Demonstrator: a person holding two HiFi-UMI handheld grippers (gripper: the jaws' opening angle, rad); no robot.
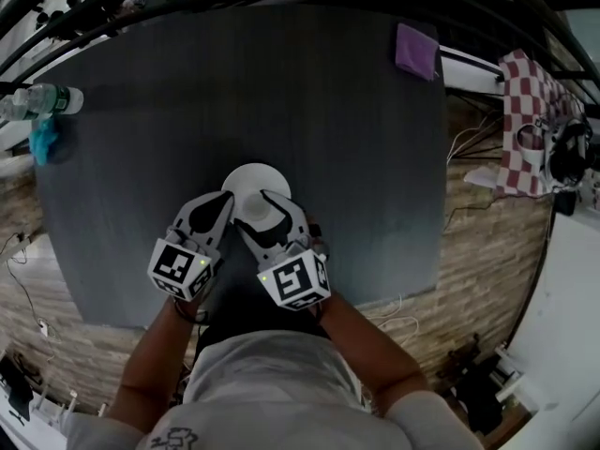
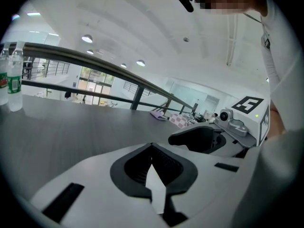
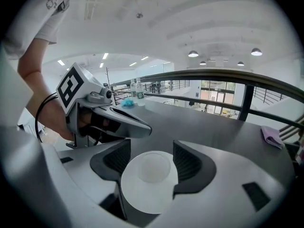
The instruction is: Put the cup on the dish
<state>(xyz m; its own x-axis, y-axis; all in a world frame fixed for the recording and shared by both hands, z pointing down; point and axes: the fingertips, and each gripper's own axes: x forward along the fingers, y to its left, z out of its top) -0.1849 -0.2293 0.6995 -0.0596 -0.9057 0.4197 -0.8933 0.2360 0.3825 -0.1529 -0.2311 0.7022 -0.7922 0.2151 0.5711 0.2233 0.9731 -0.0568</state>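
- 1 table point(image 1: 281, 92): dark grey, matte, rounded corners.
- 1 checked cloth point(image 1: 530, 120): red/white squares, soft. It lies off the table at 3 o'clock.
- 2 grippers: white shells w/ black ribbed pads, 1 marker cube each. They sit side by side at the table's 6 o'clock edge.
  - L gripper point(image 2: 152, 145): jaws pressed together, nothing btwn them.
  - R gripper point(image 3: 151, 143): jaws spread, one pad either side of the cup. Can't tell if the pads touch it.
- 1 dish point(image 1: 255, 174): white, flat, round, smooth. It's on the table at 6 o'clock, just ahead of the gripper tips.
- 2 bottles point(image 1: 42, 99): clear plastic w/ green labels, upright, together at the 9 o'clock edge.
- 1 purple cloth point(image 1: 417, 52): squarish, at the 1 o'clock corner.
- 1 cup point(image 3: 153, 169): small, round, whitish, semi-clear. It stands on the dish btwn the R gripper's jaws, mouth up, long axis vertical.
- 1 teal wad point(image 1: 44, 139): crumpled, just at 6 o'clock of the bottles.
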